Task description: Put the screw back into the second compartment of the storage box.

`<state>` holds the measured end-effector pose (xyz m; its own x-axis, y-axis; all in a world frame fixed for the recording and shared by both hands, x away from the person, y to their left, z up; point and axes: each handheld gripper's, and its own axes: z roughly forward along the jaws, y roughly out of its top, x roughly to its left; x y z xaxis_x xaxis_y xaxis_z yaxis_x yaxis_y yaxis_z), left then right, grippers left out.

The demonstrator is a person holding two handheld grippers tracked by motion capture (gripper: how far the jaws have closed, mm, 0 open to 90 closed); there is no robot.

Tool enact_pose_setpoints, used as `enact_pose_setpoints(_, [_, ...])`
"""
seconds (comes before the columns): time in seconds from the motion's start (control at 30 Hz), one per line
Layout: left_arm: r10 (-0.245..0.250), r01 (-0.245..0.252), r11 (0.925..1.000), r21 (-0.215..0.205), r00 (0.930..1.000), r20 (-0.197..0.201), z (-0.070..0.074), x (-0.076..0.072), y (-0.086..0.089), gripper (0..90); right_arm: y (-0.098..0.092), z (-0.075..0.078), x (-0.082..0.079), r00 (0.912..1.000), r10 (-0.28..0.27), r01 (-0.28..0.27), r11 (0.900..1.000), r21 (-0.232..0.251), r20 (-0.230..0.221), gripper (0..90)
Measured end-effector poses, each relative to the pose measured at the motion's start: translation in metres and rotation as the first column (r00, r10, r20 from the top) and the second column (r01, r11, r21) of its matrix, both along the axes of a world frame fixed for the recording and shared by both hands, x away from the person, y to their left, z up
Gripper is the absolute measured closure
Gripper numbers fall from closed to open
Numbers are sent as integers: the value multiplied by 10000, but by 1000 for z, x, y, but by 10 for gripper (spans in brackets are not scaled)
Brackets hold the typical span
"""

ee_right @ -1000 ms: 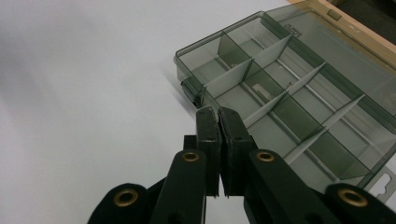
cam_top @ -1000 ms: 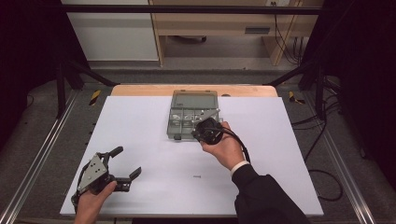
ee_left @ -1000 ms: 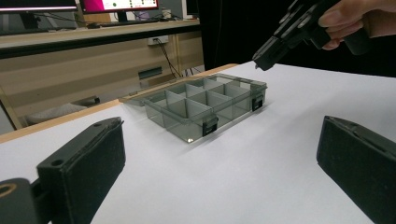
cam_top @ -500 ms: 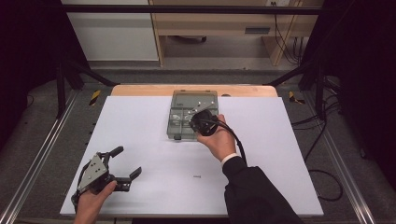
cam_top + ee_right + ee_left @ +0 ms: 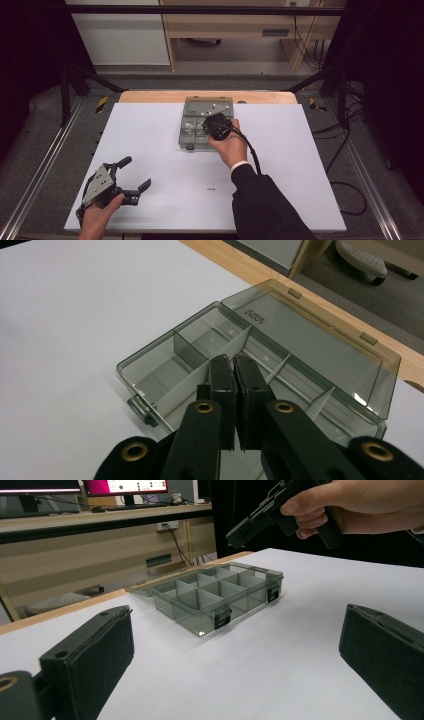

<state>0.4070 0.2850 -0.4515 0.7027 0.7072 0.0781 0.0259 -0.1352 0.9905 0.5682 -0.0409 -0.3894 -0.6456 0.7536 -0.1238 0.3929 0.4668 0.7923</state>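
Observation:
A smoky clear compartment box (image 5: 187, 135) lies open at the back middle of the white table, its lid (image 5: 310, 340) folded flat behind it. My right gripper (image 5: 210, 127) hangs over the box's compartments, pointing down with its jaws pressed together; in the right gripper view (image 5: 234, 362) I see nothing between the pads. In the left gripper view this same gripper (image 5: 235, 537) hovers above the box (image 5: 215, 592). My left gripper (image 5: 136, 172) rests at the front left of the table, open, with nothing between its jaws (image 5: 235, 655).
A small dark screw (image 5: 212, 189) lies on the white tabletop (image 5: 150, 130) in front of the box. A wooden strip (image 5: 150, 96) edges the table's far side. Metal rails run along both sides, and cables trail on the floor at right.
My right hand has carried the shut gripper a little to the left and farther over the box. The left gripper has stayed where it was.

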Motion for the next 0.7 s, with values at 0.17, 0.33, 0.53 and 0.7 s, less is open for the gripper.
enact_pose_setpoints(0.17, [28, -28, 10000, 52, 10000, 24, 0, 1, 0, 10, -1, -2, 3, 10000, -31, 31, 10000, -21, 27, 879])
enact_pose_setpoints(0.33, [26, -26, 9999, -143, 10000, -7, -1, 1, 1, 9, -1, -4, 5, 9999, -29, 28, 10000, 11, 157, 879])
enact_pose_setpoints(0.53, [27, -26, 9994, -349, 10000, 32, 0, 1, 3, 10, -2, -6, 10, 9997, -118, 117, 9999, 48, 193, 879])
enact_pose_setpoints(0.7, [4, -4, 9994, -334, 10000, 1, 0, 1, 2, 10, -3, -9, 14, 9995, -257, 255, 9996, 105, 193, 879])
